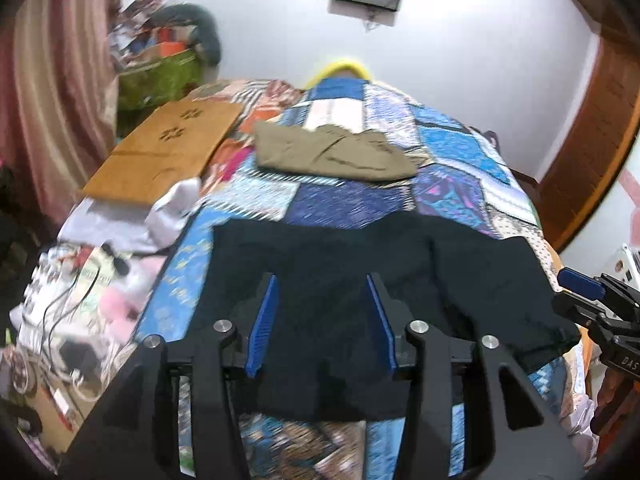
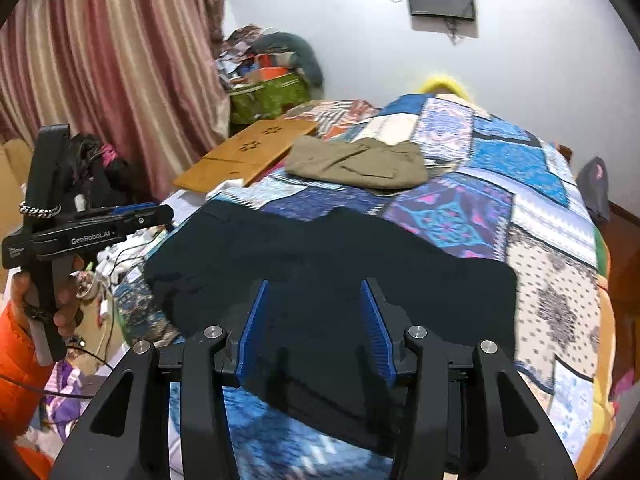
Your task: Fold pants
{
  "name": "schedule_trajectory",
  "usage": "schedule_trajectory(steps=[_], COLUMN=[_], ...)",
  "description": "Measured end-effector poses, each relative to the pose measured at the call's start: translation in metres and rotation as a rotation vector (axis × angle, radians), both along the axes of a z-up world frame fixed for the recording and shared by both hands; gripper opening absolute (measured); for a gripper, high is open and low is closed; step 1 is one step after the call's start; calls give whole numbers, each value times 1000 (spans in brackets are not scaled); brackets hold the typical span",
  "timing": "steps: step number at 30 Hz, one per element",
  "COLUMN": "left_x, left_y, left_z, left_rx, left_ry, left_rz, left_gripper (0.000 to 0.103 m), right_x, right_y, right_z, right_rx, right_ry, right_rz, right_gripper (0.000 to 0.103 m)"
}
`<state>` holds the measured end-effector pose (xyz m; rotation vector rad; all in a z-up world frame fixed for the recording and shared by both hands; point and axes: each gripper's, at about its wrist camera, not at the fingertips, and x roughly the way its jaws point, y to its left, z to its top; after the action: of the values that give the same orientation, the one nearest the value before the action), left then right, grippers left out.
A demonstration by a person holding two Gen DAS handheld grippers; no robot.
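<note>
1. The black pants [image 1: 360, 264] lie spread on the patchwork quilt [image 1: 452, 148], beneath and ahead of both grippers.
2. The left gripper [image 1: 322, 280] has its jaws apart, apparently holding nothing; blur makes contact uncertain.
3. The right gripper [image 2: 314, 284] also has its jaws apart over the cloth.

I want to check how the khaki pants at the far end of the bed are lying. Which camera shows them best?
The right wrist view: the khaki pants look sharper there, and their whole crumpled outline shows on the patchwork quilt. The left wrist view shows them too, complete but smeared by motion blur.
</note>
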<state>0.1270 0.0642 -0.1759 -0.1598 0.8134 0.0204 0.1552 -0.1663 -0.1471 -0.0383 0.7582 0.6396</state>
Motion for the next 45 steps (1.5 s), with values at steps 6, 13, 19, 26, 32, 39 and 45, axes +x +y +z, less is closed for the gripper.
schedule_trajectory(steps=[6,13,19,26,32,39,45], left_x=[-22,-33,-35,-25,-13,-7,1], left_y=[47,68,57,59,71,68,75], left_z=[-31,-82,-112,-118,-120,-106,-103], left_rx=[-80,-233,-360,-423,-481,-442,-482], left_ry=[66,198,254,245,237,171,159], left_rz=[81,101,103,106,132,152,159], left_gripper=[73,73,74,74,74,72,72], right_x=[5,11,7,4,4,5,4], right_y=[30,38,37,37,36,33,33], right_z=[-17,-39,-58,-60,-61,-62,-62], right_rx=[-39,-70,-100,-96,-82,-73,-70], right_ry=[25,75,107,102,108,112,112], right_rz=[51,34,20,25,29,36,40], right_gripper=[44,44,45,45,45,45,45])
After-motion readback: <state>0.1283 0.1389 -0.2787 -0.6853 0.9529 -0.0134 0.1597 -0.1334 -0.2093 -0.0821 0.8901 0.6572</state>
